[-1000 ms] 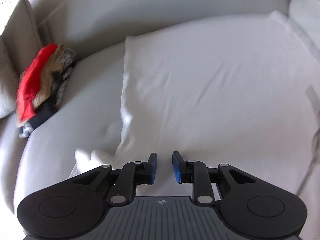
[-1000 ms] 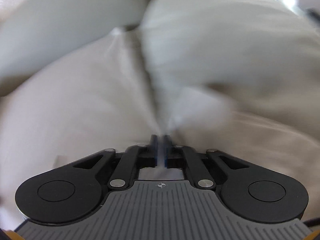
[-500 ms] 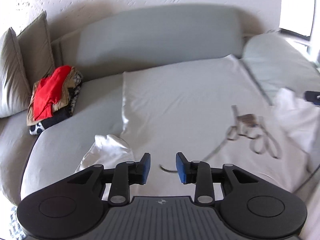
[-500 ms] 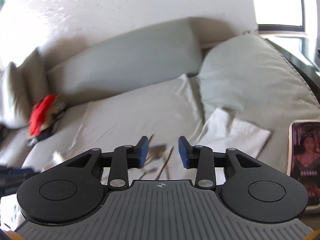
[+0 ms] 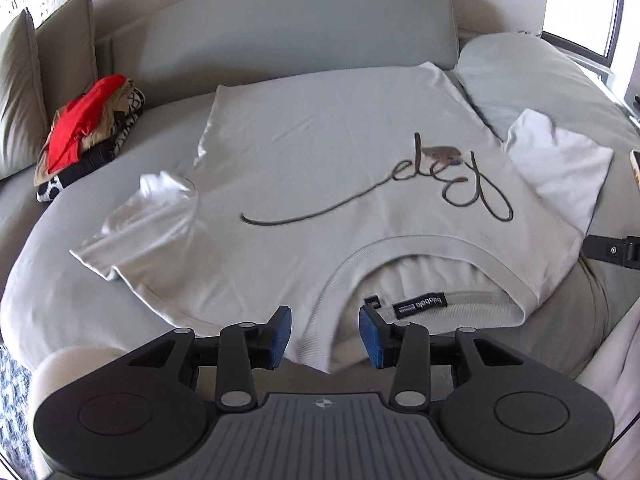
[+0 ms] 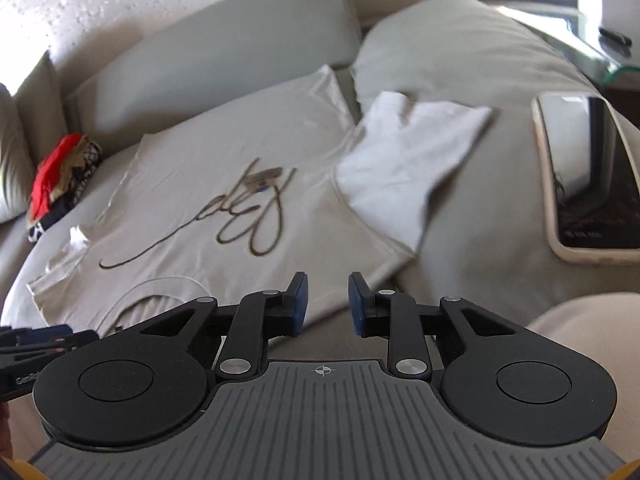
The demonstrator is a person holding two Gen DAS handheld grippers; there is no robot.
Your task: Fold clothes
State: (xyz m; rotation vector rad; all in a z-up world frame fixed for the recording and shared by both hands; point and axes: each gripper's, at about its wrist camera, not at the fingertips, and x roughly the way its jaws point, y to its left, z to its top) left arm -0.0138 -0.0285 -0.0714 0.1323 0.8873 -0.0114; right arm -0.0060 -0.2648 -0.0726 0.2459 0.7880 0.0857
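Clearly the sofa (image 5: 280, 32) was the biggest thing in view, and spread flat across its seat lay the pale grey T-shirt (image 5: 320, 152), front up, collar toward the cameras and hem toward the backrest. It looked light, limp and thin, the kind of cloth that sags and creases wherever it is not supported, so I judged it needed two holds at once. The shoulder seams either side of the neckline (image 5: 420, 252), or a sleeve with the side edge below it, seemed the best places to pinch. Both short sleeves lay out to the sides, the one near the phone (image 6: 584, 176) flat on the sofa arm, the other rumpled.

No box or basket showed; the only store was a small pile of clothes (image 5: 84, 132), red on top, at the far end of the seat beside two cushions (image 5: 44, 76).

The left gripper (image 5: 325, 332) hovered over the collar, its fingers having just spread further, the ribbed edge below them but not pinched. The right gripper (image 6: 325, 300), fingers parted after narrowing a little, held nothing near the shoulder corner.
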